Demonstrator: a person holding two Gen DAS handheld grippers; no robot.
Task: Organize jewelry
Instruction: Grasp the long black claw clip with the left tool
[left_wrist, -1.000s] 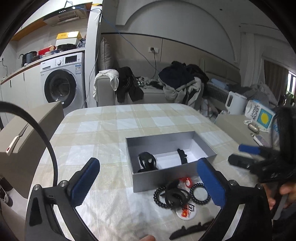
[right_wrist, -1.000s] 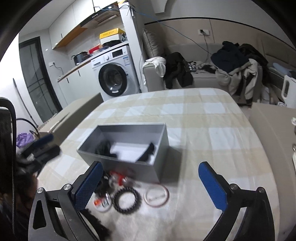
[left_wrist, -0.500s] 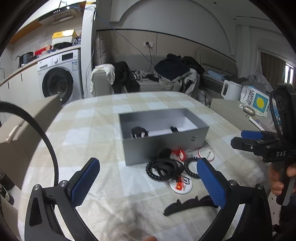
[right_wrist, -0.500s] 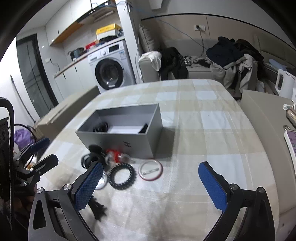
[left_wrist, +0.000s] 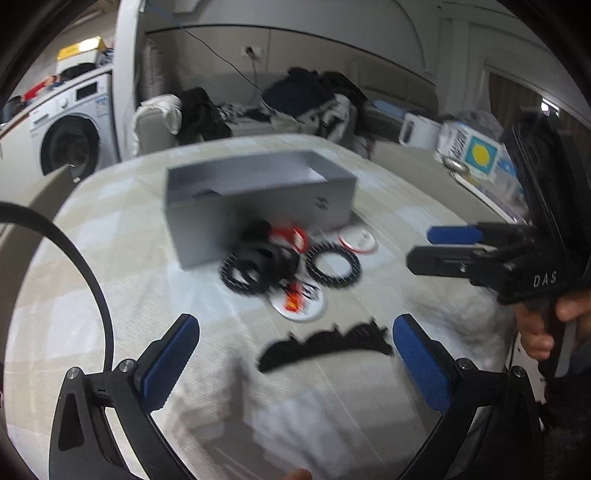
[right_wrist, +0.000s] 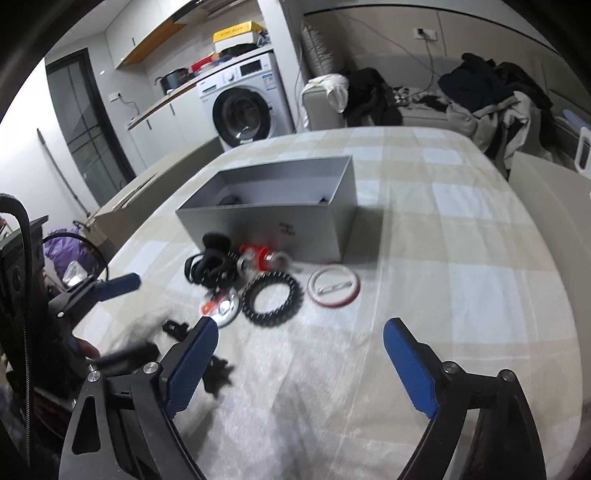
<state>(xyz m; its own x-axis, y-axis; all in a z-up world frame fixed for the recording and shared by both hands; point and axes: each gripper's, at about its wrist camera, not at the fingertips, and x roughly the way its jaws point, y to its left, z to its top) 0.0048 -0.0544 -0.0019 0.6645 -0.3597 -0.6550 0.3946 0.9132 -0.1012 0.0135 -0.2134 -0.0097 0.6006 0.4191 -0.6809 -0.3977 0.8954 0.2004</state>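
An open grey box stands on the checked tablecloth, with dark items inside. In front of it lie a black beaded bracelet, a tangle of black bands, a red piece, a red-rimmed ring, a round badge and a long black toothed clip. My left gripper is open and empty just before the clip. My right gripper is open and empty, near the bracelet.
A washing machine and a sofa piled with clothes stand behind the table. A beige side surface with a kettle and a carton is at the right. A cardboard flap lies left of the table.
Both grippers have dropped lower and moved nearer the jewelry in front of the box. The box now shows side-on. Both stay open.
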